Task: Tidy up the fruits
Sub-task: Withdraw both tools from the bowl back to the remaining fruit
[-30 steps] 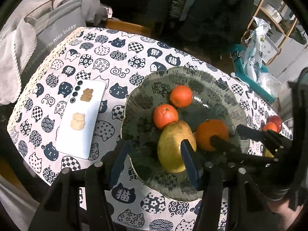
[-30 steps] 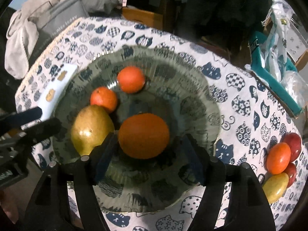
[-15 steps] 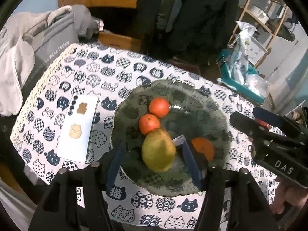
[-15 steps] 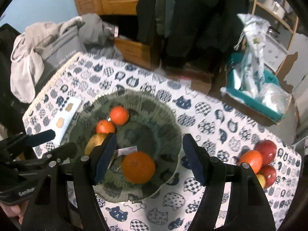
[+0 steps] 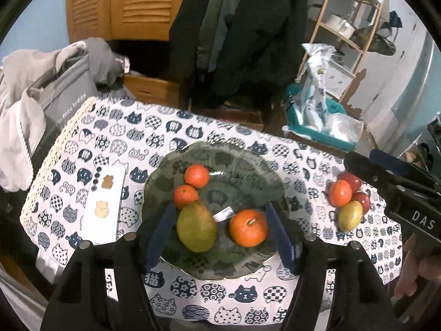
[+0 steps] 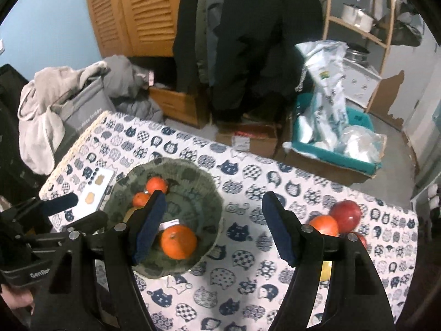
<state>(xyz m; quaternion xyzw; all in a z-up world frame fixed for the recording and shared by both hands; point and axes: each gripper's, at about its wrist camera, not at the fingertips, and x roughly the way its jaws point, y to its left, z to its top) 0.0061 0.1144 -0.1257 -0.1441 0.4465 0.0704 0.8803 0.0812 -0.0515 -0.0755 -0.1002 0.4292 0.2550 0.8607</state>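
Left wrist | plate (image 5: 248, 160) centre bench: pear (image 5: 196, 227), three oranges in | four fruits (image 5: 347, 202) loose at 3 o'clock, still to move | left gripper (image 5: 220, 237), right gripper (image 6: 212, 230) both just opening, empty

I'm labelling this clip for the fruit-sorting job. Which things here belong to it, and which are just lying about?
Part of the job:
- dark green patterned plate
- yellow-green pear
- large stemmed orange
- two small tangerines
- loose fruit pile on the cloth

Just lying about:
- white phone with bear stickers
- grey bag
- teal bin
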